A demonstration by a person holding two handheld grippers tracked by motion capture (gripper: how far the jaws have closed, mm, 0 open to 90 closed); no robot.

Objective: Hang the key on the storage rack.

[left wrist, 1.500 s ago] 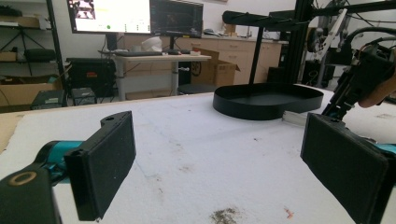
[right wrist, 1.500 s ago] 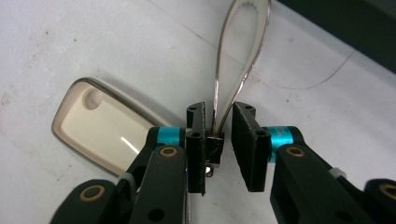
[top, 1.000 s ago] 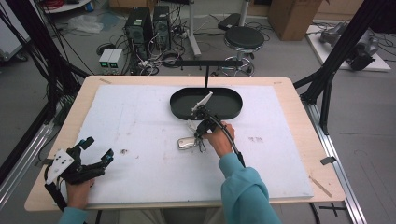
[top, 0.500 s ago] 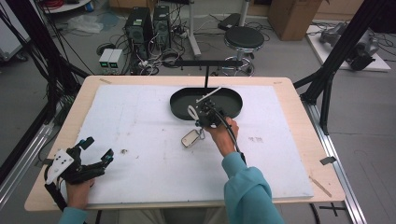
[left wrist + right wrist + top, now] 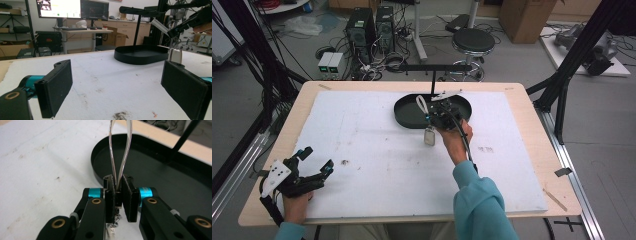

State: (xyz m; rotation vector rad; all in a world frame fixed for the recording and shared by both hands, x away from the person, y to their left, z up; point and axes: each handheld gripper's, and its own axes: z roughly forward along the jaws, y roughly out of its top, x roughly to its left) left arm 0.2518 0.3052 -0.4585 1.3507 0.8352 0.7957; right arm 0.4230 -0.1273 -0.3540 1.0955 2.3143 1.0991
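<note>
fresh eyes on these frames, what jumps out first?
The right gripper, shut on a clear loop, dangles a small pale tag just off the white mat beside the black oval tray. The left gripper rests open at the mat's near-left corner.

right gripper (image 5: 430, 111) now lifts the key tag (image 5: 429, 135) by its loop off the mat, dangling beside the black tray (image 5: 407, 118).
</note>
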